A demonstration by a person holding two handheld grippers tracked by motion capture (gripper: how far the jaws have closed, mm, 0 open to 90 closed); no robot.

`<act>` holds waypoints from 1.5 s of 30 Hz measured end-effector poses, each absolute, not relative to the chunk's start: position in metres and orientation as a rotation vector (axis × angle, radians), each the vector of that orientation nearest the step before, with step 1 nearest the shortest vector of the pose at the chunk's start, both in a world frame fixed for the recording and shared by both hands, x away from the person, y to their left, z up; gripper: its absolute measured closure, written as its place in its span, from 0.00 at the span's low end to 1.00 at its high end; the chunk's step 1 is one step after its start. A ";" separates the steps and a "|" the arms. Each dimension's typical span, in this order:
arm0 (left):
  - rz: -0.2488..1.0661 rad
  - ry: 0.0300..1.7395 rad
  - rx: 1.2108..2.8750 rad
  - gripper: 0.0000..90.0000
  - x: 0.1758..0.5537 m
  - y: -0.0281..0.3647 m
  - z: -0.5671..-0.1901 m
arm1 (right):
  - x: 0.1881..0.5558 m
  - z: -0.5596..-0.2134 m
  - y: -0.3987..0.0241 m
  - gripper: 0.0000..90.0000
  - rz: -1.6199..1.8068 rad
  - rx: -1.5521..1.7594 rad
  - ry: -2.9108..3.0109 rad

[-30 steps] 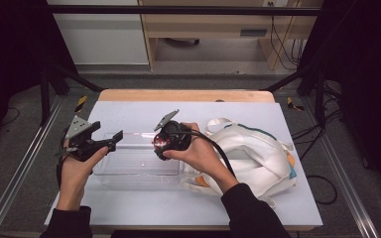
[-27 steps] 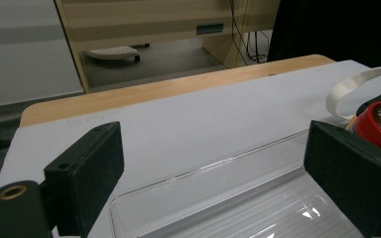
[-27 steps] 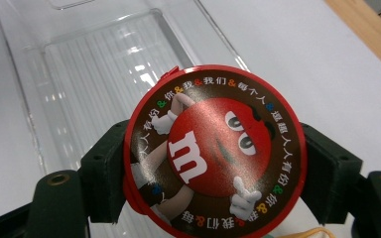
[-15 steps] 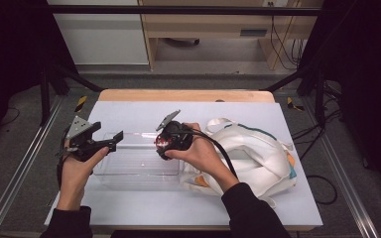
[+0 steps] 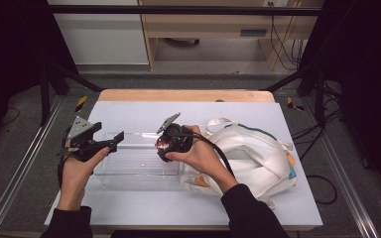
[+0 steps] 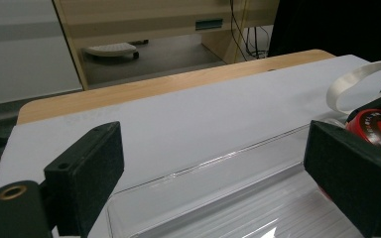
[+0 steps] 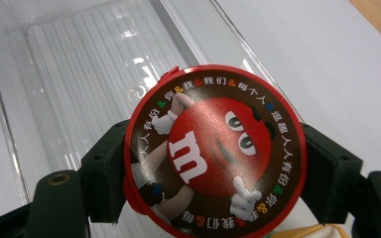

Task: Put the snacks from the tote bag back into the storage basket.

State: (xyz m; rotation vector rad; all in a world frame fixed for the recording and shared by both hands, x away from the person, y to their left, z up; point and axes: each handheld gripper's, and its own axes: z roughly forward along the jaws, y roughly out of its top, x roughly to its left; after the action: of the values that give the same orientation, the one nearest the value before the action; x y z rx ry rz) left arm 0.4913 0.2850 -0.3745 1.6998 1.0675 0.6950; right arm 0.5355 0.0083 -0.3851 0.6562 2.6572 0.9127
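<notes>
White desk carries a clear tray and a bag. Right gripper jaws clamp a red tin over the tray; left gripper jaws gape wide, holding nothing, at the tray's rim.

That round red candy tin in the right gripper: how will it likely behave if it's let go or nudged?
The candy tin is round with a smooth rim, so on edge it would probably roll. The right gripper clamps only its curved sides, so it may slip. Set flat in the clear tray, it would likely slide.
</notes>
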 end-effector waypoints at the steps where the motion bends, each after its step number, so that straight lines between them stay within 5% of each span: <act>1: 0.695 1.067 1.700 0.10 0.491 0.285 -0.375 | 0.536 -0.386 0.008 0.29 0.915 0.662 2.657; 45: 0.682 1.059 1.710 0.10 0.492 0.284 -0.375 | 0.537 -0.408 0.014 0.29 0.842 0.642 2.695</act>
State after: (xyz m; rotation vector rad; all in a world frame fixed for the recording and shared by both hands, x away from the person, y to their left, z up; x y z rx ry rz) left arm 0.4918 0.2838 -0.3753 1.7102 1.0591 0.6816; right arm 0.5371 0.0141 -0.4077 0.6421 2.6952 0.8419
